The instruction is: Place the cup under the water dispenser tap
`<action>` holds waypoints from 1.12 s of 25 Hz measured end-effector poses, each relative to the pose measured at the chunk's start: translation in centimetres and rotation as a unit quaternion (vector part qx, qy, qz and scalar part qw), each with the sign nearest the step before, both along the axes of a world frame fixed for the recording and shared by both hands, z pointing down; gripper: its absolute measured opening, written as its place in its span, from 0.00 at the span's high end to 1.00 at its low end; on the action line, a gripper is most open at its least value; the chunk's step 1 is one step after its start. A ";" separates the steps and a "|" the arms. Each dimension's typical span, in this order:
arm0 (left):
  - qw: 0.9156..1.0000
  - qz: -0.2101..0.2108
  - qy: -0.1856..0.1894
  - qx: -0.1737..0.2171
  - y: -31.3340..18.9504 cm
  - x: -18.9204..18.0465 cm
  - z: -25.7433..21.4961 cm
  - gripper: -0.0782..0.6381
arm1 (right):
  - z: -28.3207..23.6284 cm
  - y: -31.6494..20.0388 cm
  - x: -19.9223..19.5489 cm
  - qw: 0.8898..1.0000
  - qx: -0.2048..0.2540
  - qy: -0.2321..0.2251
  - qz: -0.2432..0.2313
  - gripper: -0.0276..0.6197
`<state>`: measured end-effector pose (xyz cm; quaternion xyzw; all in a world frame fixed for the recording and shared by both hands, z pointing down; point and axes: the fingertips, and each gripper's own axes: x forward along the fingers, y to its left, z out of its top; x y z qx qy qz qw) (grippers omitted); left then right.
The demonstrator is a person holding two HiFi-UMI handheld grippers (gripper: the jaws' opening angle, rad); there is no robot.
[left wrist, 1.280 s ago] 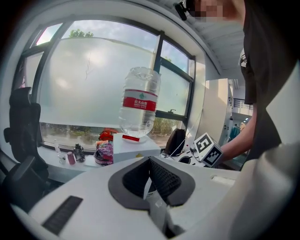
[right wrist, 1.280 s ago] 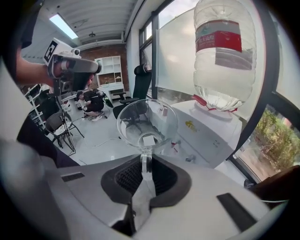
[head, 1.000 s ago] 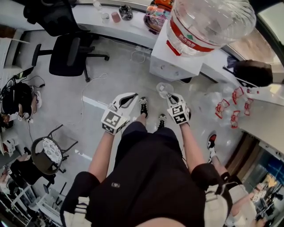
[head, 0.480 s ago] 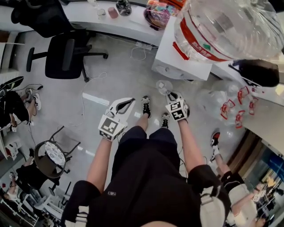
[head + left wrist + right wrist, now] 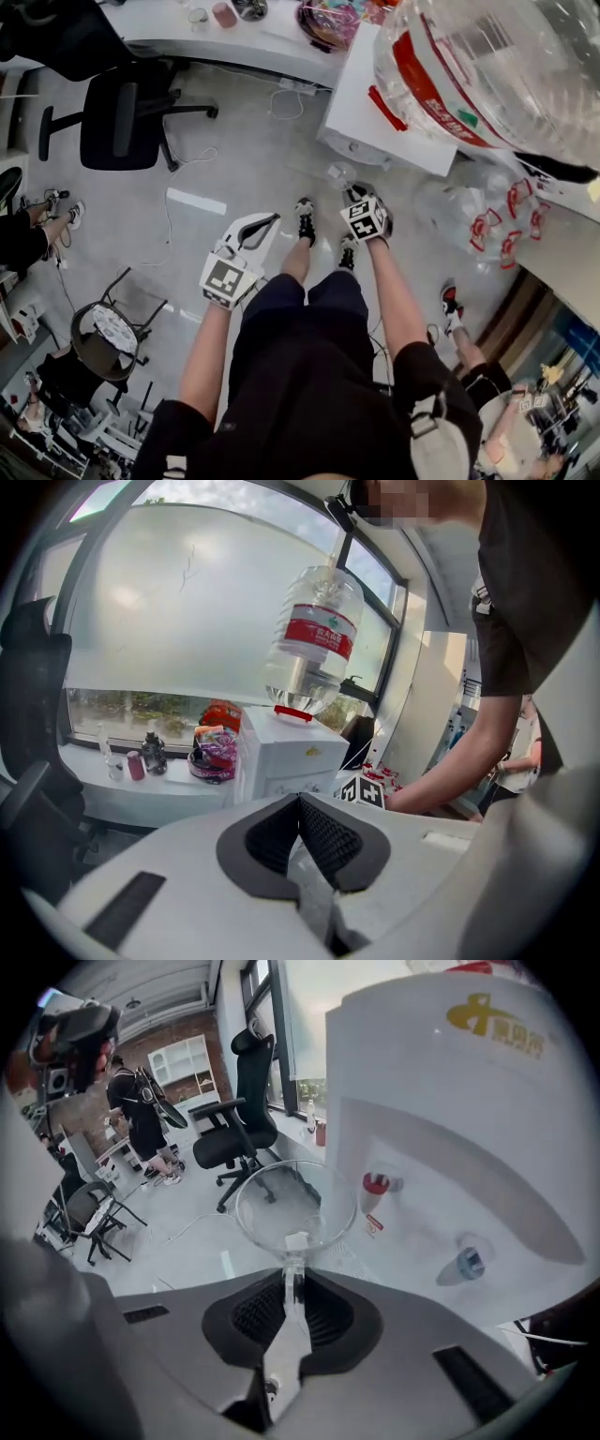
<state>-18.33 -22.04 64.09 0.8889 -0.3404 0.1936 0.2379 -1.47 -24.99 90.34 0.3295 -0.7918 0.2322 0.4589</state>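
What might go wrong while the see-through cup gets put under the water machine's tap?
The right tool pinches the clear plastic cup only by a thin bit of its wall, so the cup might slip or squash. The cup is beside the white water dispenser, not yet under the red tap or the blue tap, so it might bump the front or end up off-centre and miss the water.
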 end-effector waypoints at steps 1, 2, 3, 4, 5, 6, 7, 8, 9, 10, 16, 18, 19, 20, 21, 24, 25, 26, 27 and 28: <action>1.000 0.000 -0.001 0.003 -0.2 -0.1 0.2 0.89 | 0.8 -0.2 0.0 1.000 0.000 0.005 0.000 0.93; 1.000 0.000 -0.003 0.005 -0.3 -0.2 0.5 0.89 | 1.7 -0.4 0.0 1.000 -0.001 0.010 0.000 0.93; 1.000 -0.003 -0.004 0.002 -0.3 -0.3 0.8 0.89 | 2.6 -0.6 0.1 1.000 -0.004 0.014 0.001 0.93; 1.000 -0.006 -0.006 -0.003 -0.3 -0.4 1.1 0.89 | 3.4 -0.8 0.2 1.000 -0.008 0.019 0.002 0.93; 1.000 -0.011 -0.006 -0.008 -0.2 -0.4 1.5 0.89 | 4.1 -1.0 0.5 1.000 -0.012 0.023 0.005 0.93; 1.000 -0.014 -0.006 -0.013 0.0 -0.5 1.9 0.89 | 4.7 -1.1 0.8 1.000 -0.015 0.026 0.007 0.93; 1.000 -0.017 -0.004 -0.016 0.2 -0.5 2.3 0.89 | 5.4 -1.4 1.1 0.999 -0.017 0.029 0.011 0.93; 1.000 -0.019 -0.003 -0.018 0.3 -0.6 2.7 0.89 | 5.9 -1.7 1.3 0.999 -0.017 0.031 0.013 0.93; 1.000 -0.021 -0.002 -0.019 0.5 -0.7 3.1 0.89 | 6.5 -2.0 1.4 0.999 -0.018 0.033 0.015 0.93; 1.000 -0.022 -0.002 -0.020 0.7 -0.8 3.4 0.89 | 7.0 -2.3 1.4 0.999 -0.020 0.035 0.016 0.93; 0.998 -0.042 0.003 -0.039 2.2 -1.6 5.3 0.89 | 10.0 -3.7 1.7 0.998 -0.022 0.049 0.023 0.93; 0.998 -0.041 -0.002 -0.046 2.9 -1.9 6.0 0.89 | 11.2 -4.3 1.5 0.998 -0.023 0.053 0.028 0.93; 0.998 -0.040 -0.005 -0.051 3.2 -2.0 6.4 0.89 | 11.7 -4.5 1.5 0.998 -0.023 0.053 0.034 0.93; 0.998 -0.040 -0.006 -0.055 3.6 -2.0 6.8 0.89 | 12.4 -4.8 1.6 0.998 -0.021 0.050 0.042 0.93; 0.997 -0.041 -0.007 -0.058 3.8 -1.9 7.1 0.89 | 13.0 -5.0 1.8 0.998 -0.019 0.046 0.050 0.93; 0.997 -0.044 -0.006 -0.063 4.1 -1.9 8.0 0.89 | 14.3 -5.7 2.4 0.996 -0.023 0.044 0.076 0.93; 0.997 -0.045 -0.007 -0.064 4.2 -1.9 8.2 0.89 | 14.4 -5.9 2.4 0.995 -0.024 0.043 0.085 0.93; 0.997 -0.046 -0.008 -0.064 4.2 -2.0 8.4 0.89 | 14.5 -6.1 2.5 0.995 -0.023 0.042 0.093 0.93; 0.997 -0.048 -0.008 -0.064 4.3 -2.1 8.6 0.89 | 14.6 -6.3 2.5 0.994 -0.020 0.041 0.100 0.93; 0.997 -0.052 -0.008 -0.065 4.3 -2.2 8.7 0.89 | 14.7 -6.6 2.6 0.994 -0.017 0.042 0.104 0.93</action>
